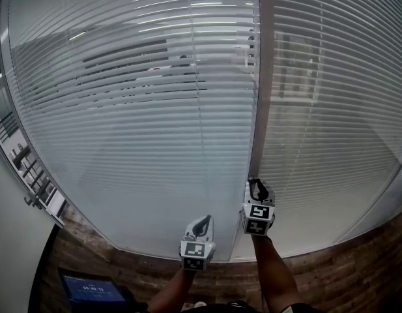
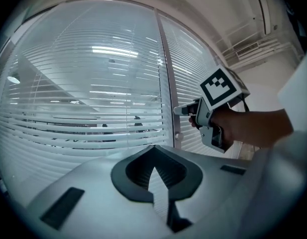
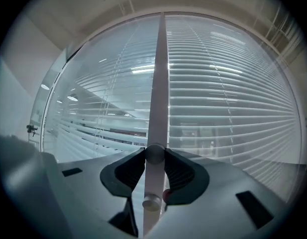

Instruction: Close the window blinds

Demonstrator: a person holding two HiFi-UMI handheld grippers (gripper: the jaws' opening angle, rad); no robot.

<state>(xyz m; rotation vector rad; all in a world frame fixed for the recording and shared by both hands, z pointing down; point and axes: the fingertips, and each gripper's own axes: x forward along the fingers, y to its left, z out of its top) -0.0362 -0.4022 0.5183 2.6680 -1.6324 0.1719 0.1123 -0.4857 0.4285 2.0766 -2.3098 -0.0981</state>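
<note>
White slatted window blinds [image 1: 135, 109] spanning upper frame behind glass. Right gripper [image 3: 154, 156] clamping small round grey knob [image 3: 154, 152] on pale vertical frame post [image 3: 160, 83], centre. Left gripper [image 2: 153, 149] hovering lower centre, jaws closed, gripping nothing.

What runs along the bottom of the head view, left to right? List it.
Blue screen → left gripper → right gripper, closed on a knob.

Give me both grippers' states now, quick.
Left gripper: shut, empty.
Right gripper: shut on the knob on the frame.
</note>
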